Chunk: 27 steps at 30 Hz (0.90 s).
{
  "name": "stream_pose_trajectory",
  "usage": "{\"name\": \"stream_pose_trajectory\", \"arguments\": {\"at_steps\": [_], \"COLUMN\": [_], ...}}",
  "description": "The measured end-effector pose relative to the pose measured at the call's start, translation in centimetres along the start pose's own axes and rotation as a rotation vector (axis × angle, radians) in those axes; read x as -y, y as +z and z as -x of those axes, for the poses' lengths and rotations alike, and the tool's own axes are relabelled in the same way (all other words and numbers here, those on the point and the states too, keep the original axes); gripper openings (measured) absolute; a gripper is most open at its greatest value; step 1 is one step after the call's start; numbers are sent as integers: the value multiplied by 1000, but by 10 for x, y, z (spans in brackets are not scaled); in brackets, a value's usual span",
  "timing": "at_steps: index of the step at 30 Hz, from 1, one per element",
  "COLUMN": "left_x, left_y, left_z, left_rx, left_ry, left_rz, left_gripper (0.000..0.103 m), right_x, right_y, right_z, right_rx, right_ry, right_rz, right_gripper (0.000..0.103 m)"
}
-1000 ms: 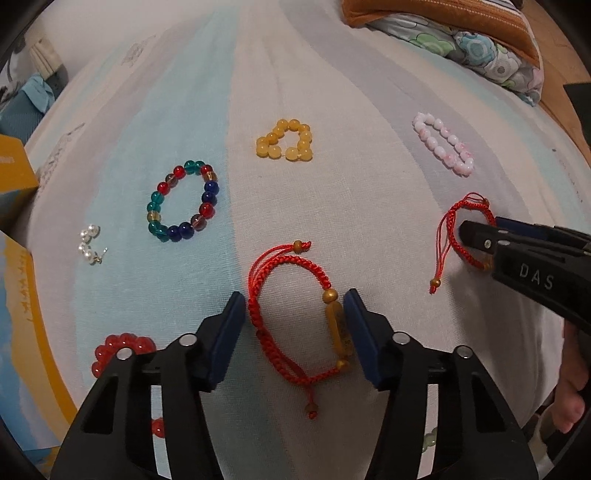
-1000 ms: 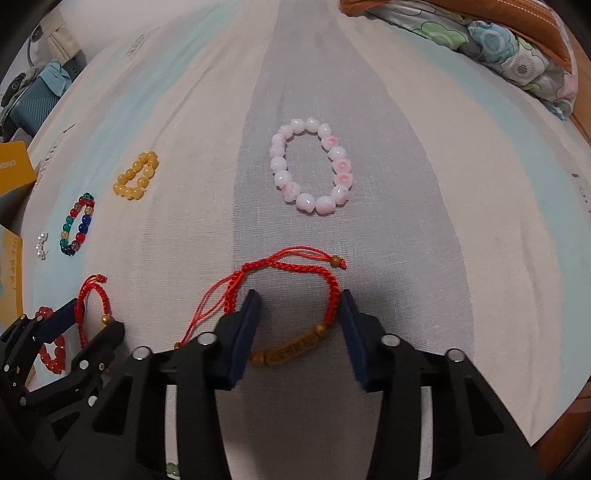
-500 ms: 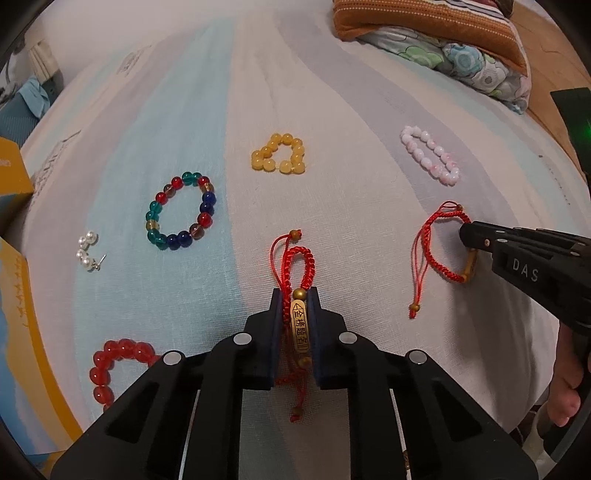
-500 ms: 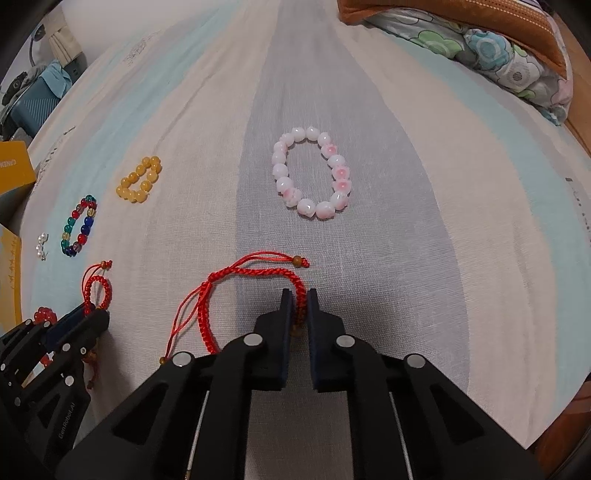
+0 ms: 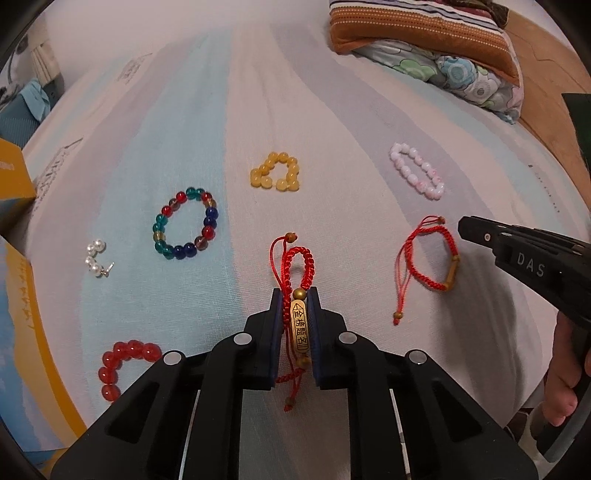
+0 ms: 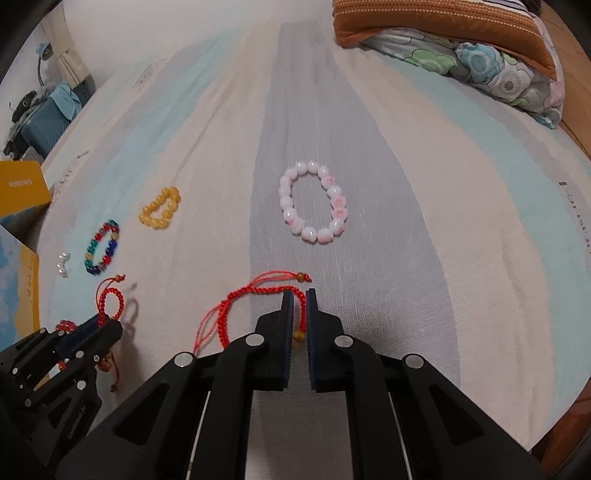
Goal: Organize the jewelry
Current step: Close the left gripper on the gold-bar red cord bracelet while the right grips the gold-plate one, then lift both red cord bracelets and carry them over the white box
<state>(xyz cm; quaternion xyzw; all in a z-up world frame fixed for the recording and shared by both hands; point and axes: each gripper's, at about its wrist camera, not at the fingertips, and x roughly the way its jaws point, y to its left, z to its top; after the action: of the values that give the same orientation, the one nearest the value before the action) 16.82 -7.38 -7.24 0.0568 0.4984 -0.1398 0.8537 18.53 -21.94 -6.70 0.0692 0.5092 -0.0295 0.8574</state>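
Left gripper (image 5: 295, 291) first: clamped shut at 6 o'clock in its own view, pinching a red cord bracelet (image 5: 308, 262) right across the gold tablet (image 5: 298, 325). Braided loop sticking out past the tips toward 12, tail cords dangling back toward 6.

Over to the right gripper (image 6: 300, 293): squeezed almost fully closed, only a thin slot left, with the second cord bracelet (image 6: 225, 317) caught in it. Cord running into the gap at the tips, a small gold bead (image 6: 298, 335) showing deeper between the pads, rest of the loop trailing off toward 9 on the striped bedsheet (image 6: 369, 147). Seen from the left camera at 3 o'clock, with a hand (image 5: 561, 380) wrapped round the handle at 4.

Elsewhere on the bedsheet, all loose and well apart, from the left camera:
- multicolour bead bracelet (image 5: 184, 221) at 10 o'clock
- yellow bead bracelet (image 5: 275, 177) at 12
- pink-and-white bead bracelet (image 5: 415, 171) at 2
- pearl earrings (image 5: 96, 258) at 9
- red bead bracelet (image 5: 122, 360) at 8, partly behind the gripper body

Pillow (image 5: 417, 29) up at 1 o'clock; yellow box (image 5: 11, 177) at the 9 o'clock edge.
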Motion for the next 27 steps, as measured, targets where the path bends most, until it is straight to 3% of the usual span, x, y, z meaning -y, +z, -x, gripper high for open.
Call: {"name": "stream_pose_trajectory", "arguments": {"at_steps": [7,11,16,20,27], "left_x": [1,-1,-4,-6,-7], "left_y": [1,-1,0,-2,-3], "left_z": [11,11,4,2,5], "left_rx": [12,19,12,9,23], "left_ry": [-12,-11,-10,-12,-18], "left_rz": [0,3,7,5,11], "left_gripper": [12,12,13,13,13], "right_x": [12,13,9,9,7], "right_y": [2,2,1,0,-4], "right_z": [-10,-23,-36,-34,-26], "right_rx": [-43,-66,-83,-74,-52], "right_ry": [1,7,-10,-7,4], "right_rz": [-25,-29,-17,-8,-9], "right_gripper": [10,26,27,13,5]}}
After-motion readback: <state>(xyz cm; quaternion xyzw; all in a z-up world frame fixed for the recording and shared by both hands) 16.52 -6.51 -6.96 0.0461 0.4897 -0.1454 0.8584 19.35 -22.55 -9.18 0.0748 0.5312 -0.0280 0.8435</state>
